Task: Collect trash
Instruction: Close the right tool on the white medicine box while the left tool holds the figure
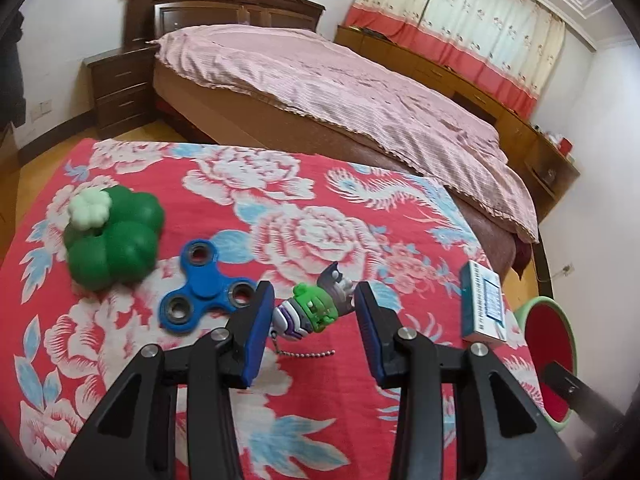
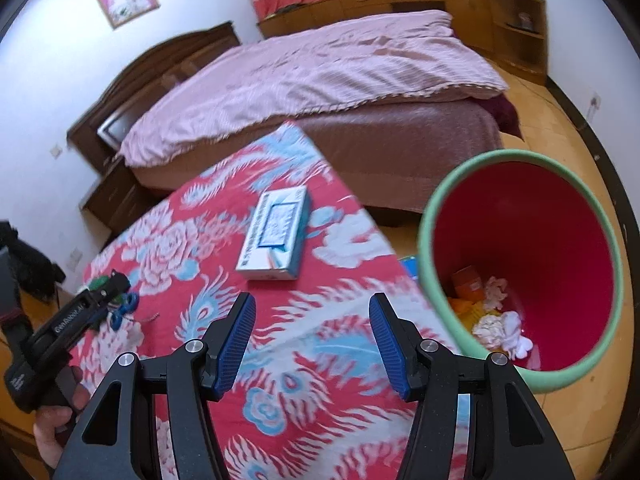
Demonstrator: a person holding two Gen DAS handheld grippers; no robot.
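Fingers of the right gripper (image 2: 312,342) stand open and empty; the flat box (image 2: 276,236) lies ahead near the surface's (image 2: 320,420) far edge, long axis running away, bin (image 2: 430,216) just off its right edge

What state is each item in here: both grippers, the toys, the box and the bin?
left gripper: open, empty, the keychain figure framed between its fingers.
right gripper: open, empty, above the floral cloth.
keychain figure: lying on its side, chain trailing.
blue spinner: flat on the cloth.
green clover toy: resting on the cloth.
box: closed, lying flat.
bin: upright, holding crumpled tissues and orange scraps.
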